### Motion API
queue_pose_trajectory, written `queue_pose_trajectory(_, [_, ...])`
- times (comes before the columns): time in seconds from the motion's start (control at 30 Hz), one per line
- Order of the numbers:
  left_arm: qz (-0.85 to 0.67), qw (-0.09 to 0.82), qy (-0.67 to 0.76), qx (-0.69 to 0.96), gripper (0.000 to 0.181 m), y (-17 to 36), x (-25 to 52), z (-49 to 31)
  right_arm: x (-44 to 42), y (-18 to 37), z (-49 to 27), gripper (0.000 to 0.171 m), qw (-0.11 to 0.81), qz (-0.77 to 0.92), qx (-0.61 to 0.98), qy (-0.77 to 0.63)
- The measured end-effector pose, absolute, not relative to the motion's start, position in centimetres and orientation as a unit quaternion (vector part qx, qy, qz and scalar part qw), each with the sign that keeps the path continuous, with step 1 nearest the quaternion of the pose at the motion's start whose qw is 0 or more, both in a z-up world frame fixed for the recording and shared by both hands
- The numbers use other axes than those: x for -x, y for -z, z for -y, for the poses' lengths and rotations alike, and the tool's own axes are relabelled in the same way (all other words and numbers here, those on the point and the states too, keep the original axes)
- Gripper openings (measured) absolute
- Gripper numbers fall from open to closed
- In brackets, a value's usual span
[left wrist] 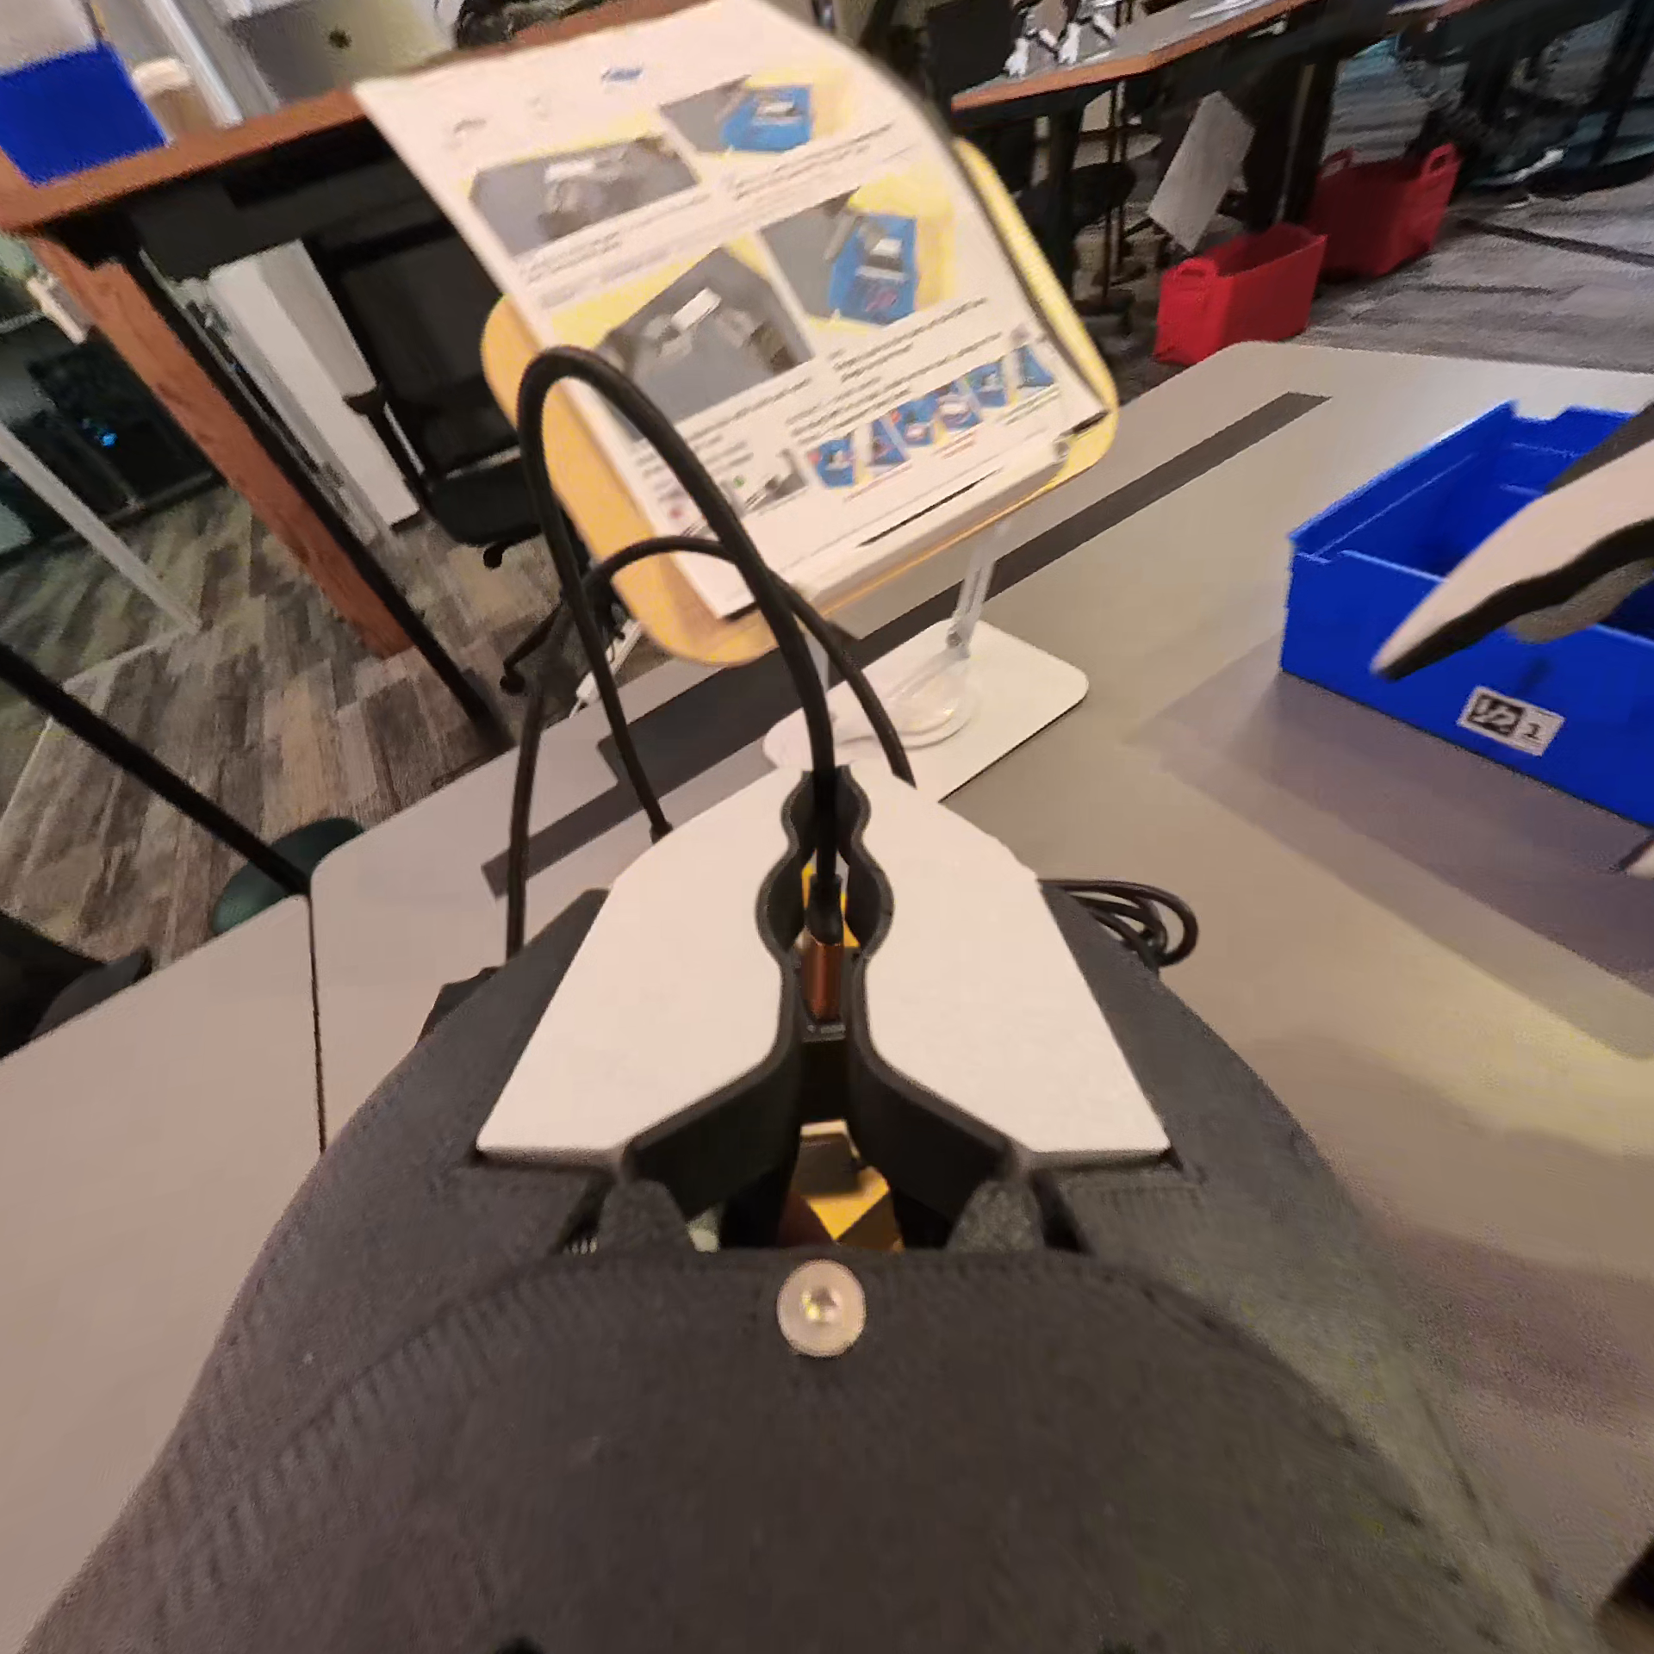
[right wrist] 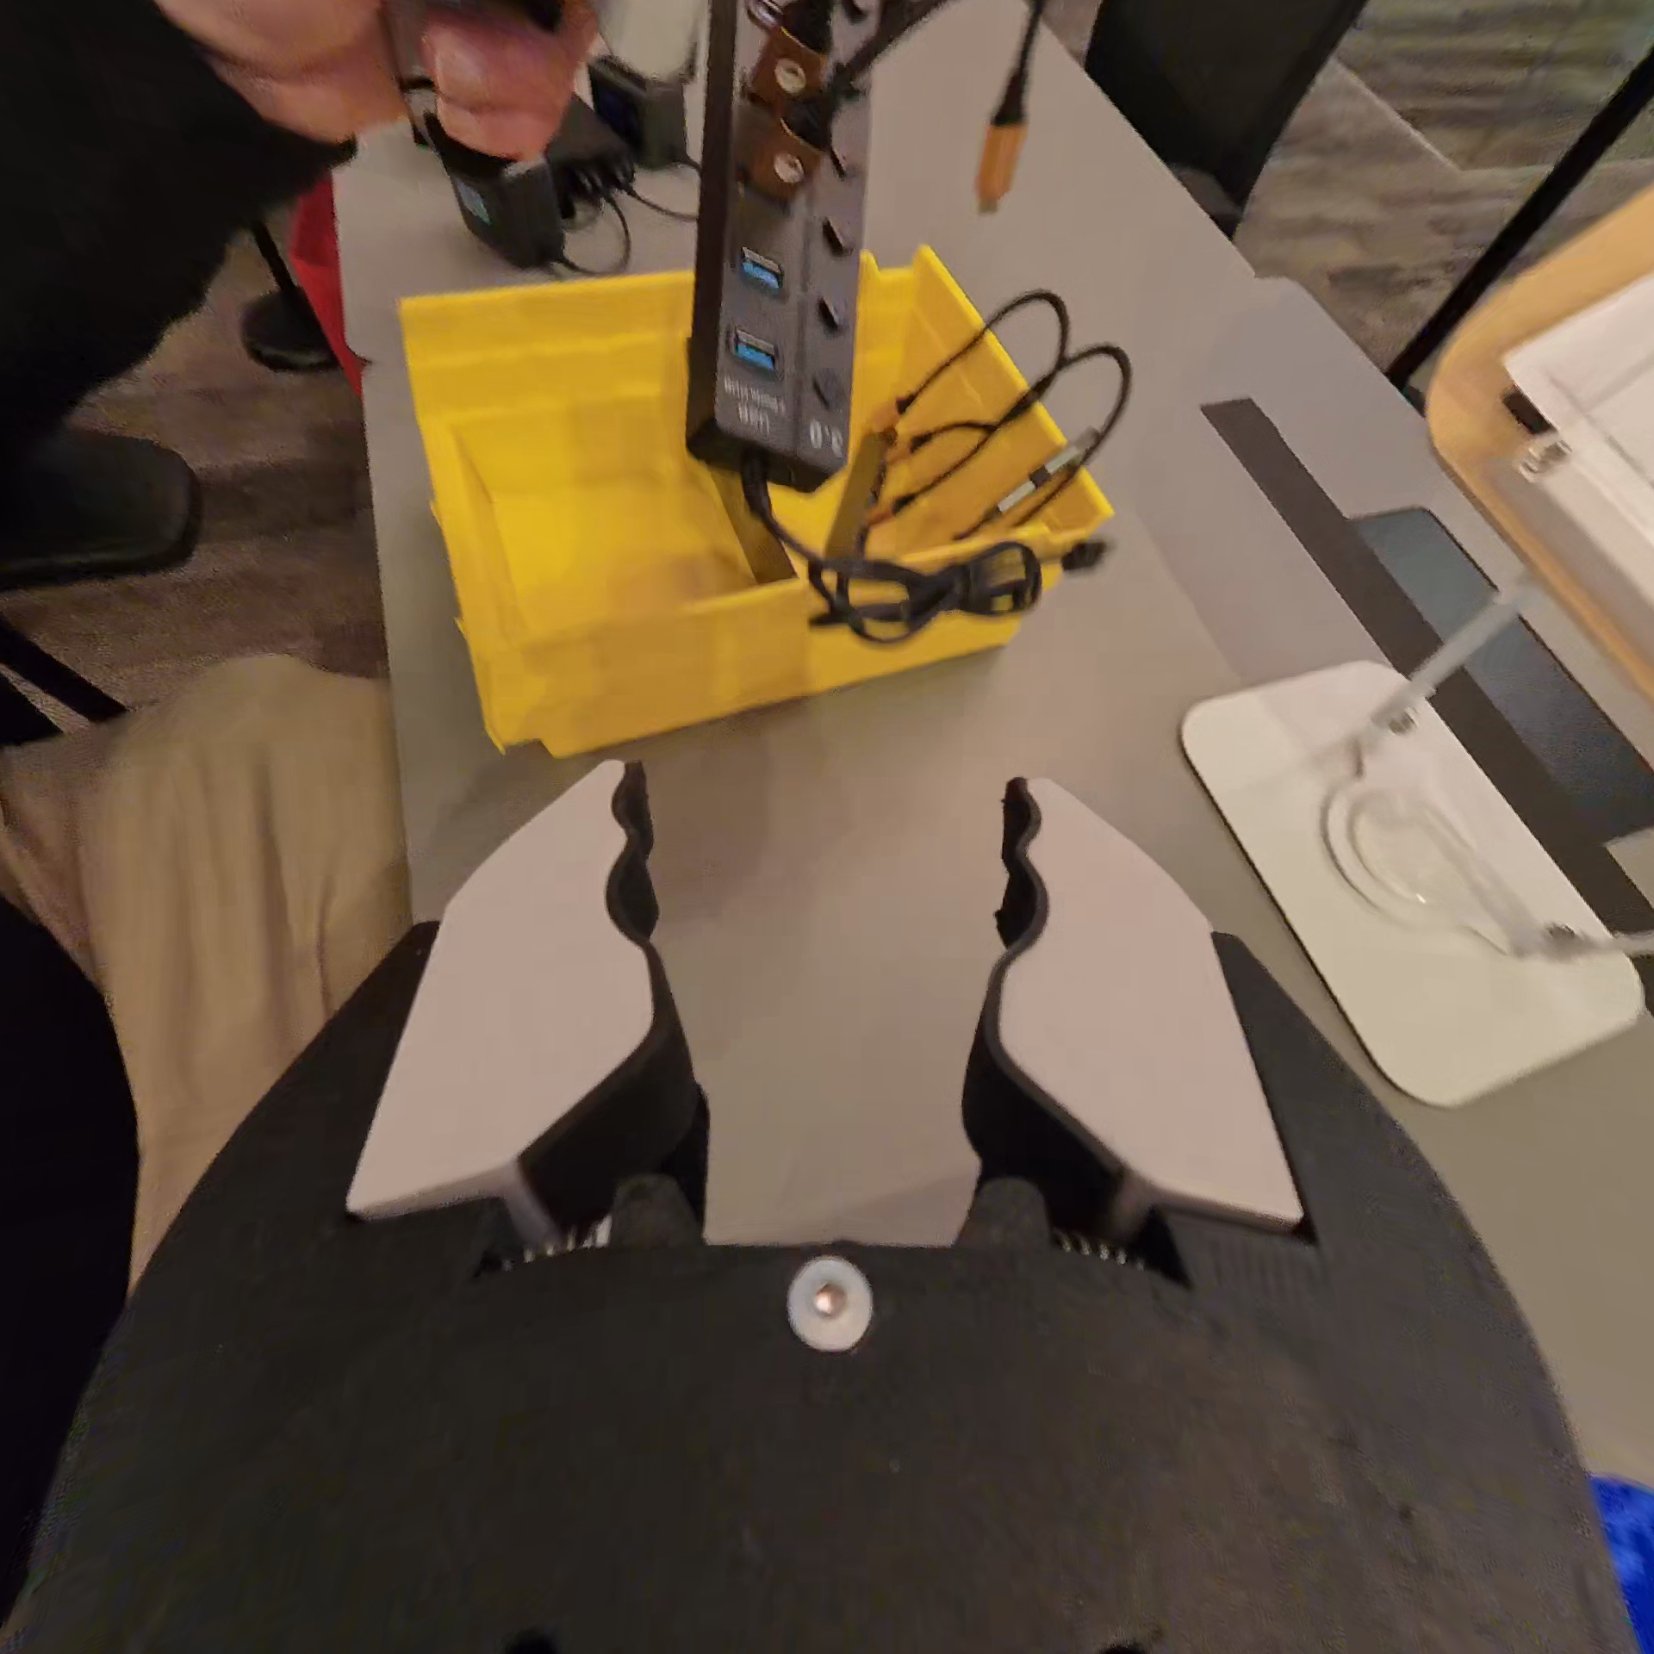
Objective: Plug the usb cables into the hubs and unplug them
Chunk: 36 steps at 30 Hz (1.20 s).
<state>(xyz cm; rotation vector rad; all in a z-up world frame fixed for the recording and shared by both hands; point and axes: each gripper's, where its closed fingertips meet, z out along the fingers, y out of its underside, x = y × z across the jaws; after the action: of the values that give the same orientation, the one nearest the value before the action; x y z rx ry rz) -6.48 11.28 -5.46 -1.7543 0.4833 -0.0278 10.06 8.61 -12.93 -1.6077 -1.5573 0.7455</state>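
Note:
My left gripper [left wrist: 828, 788] is shut on a black USB hub [left wrist: 823, 1031]. A copper-coloured plug [left wrist: 822, 976] sits in the hub between the fingers, and its black cable [left wrist: 626, 394] arches up and away. In the right wrist view the same hub [right wrist: 779, 358] hangs upright over a yellow bin [right wrist: 626, 644]. It has brown plugs [right wrist: 780, 161] in its upper ports and two empty blue ports below. An orange plug [right wrist: 998, 170] dangles to its right. My right gripper [right wrist: 823, 788] is open and empty above the table, in front of the bin.
Loose black cables [right wrist: 940, 582] lie in the yellow bin's right compartment. A blue bin [left wrist: 1432, 618] stands at the right. A document stand [left wrist: 976, 689] with an instruction sheet stands behind. A person's hand [right wrist: 430, 80] is at the upper left. Chairs and red bins stand beyond the table. One gripper's finger ends stand about 20 cm off the other's.

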Motion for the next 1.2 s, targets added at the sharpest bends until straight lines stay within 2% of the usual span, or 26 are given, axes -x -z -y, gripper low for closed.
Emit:
queue_pose_trajectory(0.13, [-0.257, 0.622, 0.034, 0.739, 0.004, 4.0, 0.4, -9.9, -7.0, 13.9, -6.4, 0.086, 0.379, 0.611, 0.620, -0.314])
queue_pose_trajectory(0.27, [-0.302, 0.612, 0.042, 0.730, 0.005, 4.8, -5.1, -8.8, -5.4, 14.7, -4.6, 0.090, 0.340, 0.588, 0.629, -0.377])
queue_pose_trajectory(0.43, [-0.327, 0.601, 0.034, 0.728, 0.005, 6.1, -8.1, -8.3, -5.7, 16.0, -4.1, 0.068, 0.282, 0.570, 0.657, -0.404])
queue_pose_trajectory(0.63, [-0.327, 0.604, 0.043, 0.725, 0.005, 5.8, -8.6, -8.2, -5.8, 15.4, -4.3, 0.062, 0.282, 0.556, 0.643, -0.445])
queue_pose_trajectory(0.83, [-0.295, 0.640, 0.060, 0.707, 0.049, 3.4, -6.6, -8.2, -6.2, 14.2, -4.4, 0.061, 0.282, 0.547, 0.627, -0.478])
queue_pose_trajectory(1.03, [-0.252, 0.670, 0.087, 0.693, 0.065, 1.0, -3.2, -8.2, -7.6, 12.6, -5.1, 0.060, 0.290, 0.543, 0.599, -0.512])
queue_pose_trajectory(1.2, [-0.224, 0.628, 0.189, 0.721, 0.074, 2.7, -2.0, -8.8, -8.6, 11.6, -5.1, 0.060, 0.300, 0.551, 0.568, -0.532])
